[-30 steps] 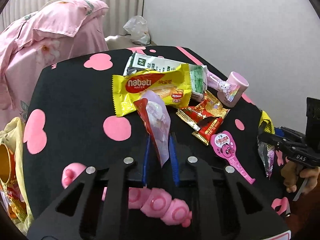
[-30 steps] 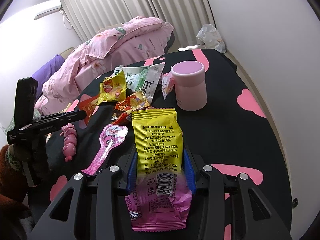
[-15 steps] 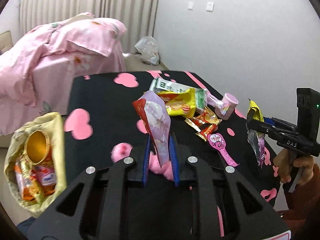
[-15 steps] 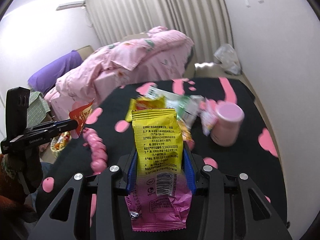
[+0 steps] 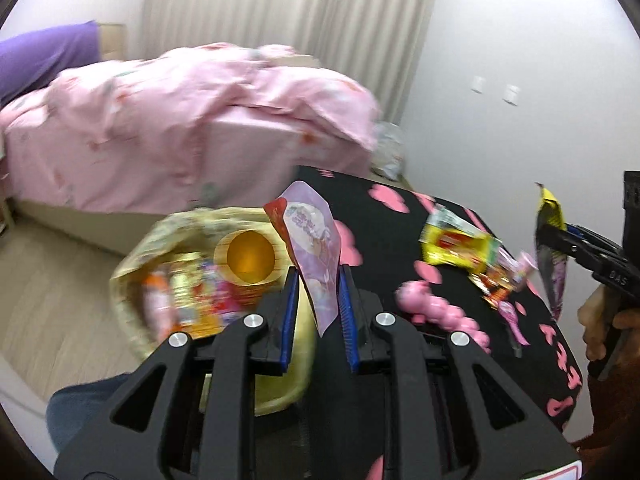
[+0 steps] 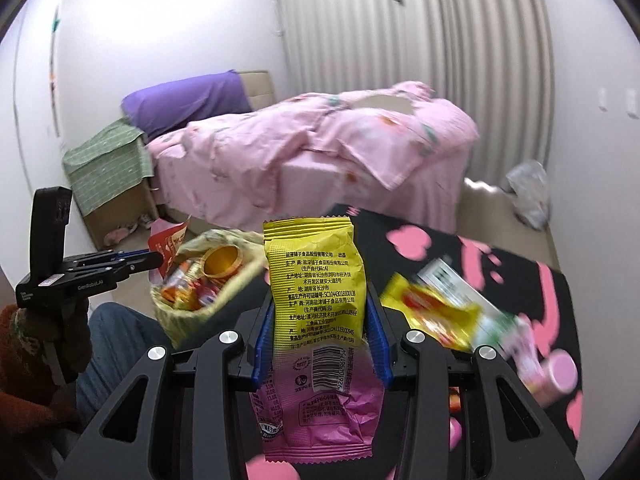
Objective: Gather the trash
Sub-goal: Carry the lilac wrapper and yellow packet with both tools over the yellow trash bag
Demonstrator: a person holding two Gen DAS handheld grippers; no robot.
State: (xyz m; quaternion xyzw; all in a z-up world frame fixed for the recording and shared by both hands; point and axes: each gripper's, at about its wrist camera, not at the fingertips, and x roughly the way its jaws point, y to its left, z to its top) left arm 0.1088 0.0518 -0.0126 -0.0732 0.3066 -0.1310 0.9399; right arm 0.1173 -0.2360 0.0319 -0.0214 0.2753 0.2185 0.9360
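Observation:
My left gripper [image 5: 316, 280] is shut on a purple and red wrapper [image 5: 312, 248] and holds it in the air beside the yellow trash bag [image 5: 168, 280], which holds several wrappers and a gold cup. My right gripper [image 6: 320, 316] is shut on a yellow and pink snack packet [image 6: 316, 320], held above the black table [image 6: 520, 280] to the right of the trash bag [image 6: 208, 280]. The left gripper [image 6: 154, 258] also shows in the right wrist view at the bag's left rim. More wrappers [image 5: 460, 244] lie on the table.
A pink cup [image 6: 556, 376] and a pink toy [image 5: 436, 308] sit on the table with a yellow wafer pack [image 6: 432, 316]. A bed with a pink quilt [image 6: 320, 144] stands behind. A cardboard box [image 6: 108, 184] under green cloth is at the left.
Both grippers have swung left from over the table toward the trash bag, each still holding its wrapper. The bag now sits close in front of both.

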